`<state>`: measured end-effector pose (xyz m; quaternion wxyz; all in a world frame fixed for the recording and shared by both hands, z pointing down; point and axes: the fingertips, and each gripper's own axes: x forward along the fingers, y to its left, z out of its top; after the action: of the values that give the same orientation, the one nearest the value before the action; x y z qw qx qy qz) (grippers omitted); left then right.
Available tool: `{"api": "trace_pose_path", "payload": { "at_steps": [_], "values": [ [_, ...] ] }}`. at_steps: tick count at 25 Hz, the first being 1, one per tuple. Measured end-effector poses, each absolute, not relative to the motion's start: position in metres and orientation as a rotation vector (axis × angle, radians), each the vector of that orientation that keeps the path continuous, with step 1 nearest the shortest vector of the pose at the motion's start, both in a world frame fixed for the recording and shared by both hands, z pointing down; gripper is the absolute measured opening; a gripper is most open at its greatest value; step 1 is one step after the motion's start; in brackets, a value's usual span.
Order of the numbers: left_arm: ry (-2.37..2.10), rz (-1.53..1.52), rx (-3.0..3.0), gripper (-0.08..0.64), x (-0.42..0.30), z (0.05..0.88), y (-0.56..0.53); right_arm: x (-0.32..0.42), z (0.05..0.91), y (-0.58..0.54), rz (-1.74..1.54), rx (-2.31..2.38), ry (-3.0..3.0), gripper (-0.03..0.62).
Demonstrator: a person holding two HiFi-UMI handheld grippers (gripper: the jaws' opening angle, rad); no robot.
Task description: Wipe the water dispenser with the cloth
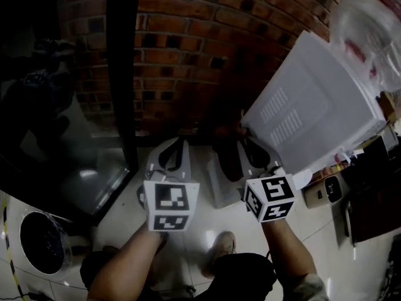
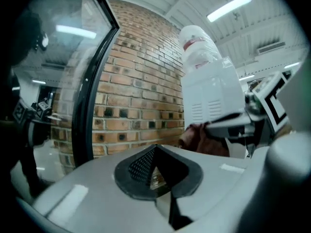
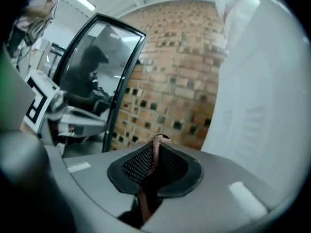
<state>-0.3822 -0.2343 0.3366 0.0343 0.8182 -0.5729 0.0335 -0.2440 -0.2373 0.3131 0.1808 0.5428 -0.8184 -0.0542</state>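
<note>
The white water dispenser (image 1: 313,111) stands at the right against the brick wall, a clear bottle (image 1: 369,24) on top. My right gripper (image 1: 247,144) is beside its lower left corner, shut on a brown cloth (image 1: 241,130). The right gripper view shows a strip of that cloth (image 3: 156,154) pinched between the pads, with the dispenser's side (image 3: 262,106) close on the right. My left gripper (image 1: 177,144) is held level to the left of it, pointing at the brick wall, jaws together and empty. In the left gripper view the cloth (image 2: 204,137) hangs from the right gripper (image 2: 214,127).
A brick wall (image 1: 188,55) fills the back. A glass door with a dark frame (image 1: 122,74) stands at the left. A round dark object (image 1: 41,240) sits on the tiled floor at lower left. Brown furniture and small items (image 1: 369,193) crowd the right edge.
</note>
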Motion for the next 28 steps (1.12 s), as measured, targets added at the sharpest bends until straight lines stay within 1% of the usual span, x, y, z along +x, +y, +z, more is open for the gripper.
{"api": "trace_pose_path", "payload": {
  "at_steps": [6, 10, 13, 19, 28],
  "values": [
    [-1.768, 0.023, 2.625, 0.0, -0.381, 0.28, -0.229, -0.23, 0.165, -0.266, -0.506, 1.91, -2.187, 0.06],
    [-1.73, -0.042, 2.688, 0.0, -0.38, 0.252, -0.222, -0.225, 0.098, -0.279, -0.687, 2.072, -2.077, 0.06],
    [-1.699, -0.081, 2.693, 0.0, -0.382, 0.246, -0.22, -0.213, 0.065, -0.29, -0.729, 2.189, -1.998, 0.06],
    [-1.679, -0.035, 2.67, 0.0, -0.385, 0.265, -0.229, -0.172, 0.048, -0.319, -0.571, 2.429, -1.865, 0.06],
    [-1.651, 0.058, 2.673, 0.0, -0.378, 0.286, -0.235, -0.15, 0.086, -0.338, -0.391, 2.518, -1.793, 0.06]
  ]
}}
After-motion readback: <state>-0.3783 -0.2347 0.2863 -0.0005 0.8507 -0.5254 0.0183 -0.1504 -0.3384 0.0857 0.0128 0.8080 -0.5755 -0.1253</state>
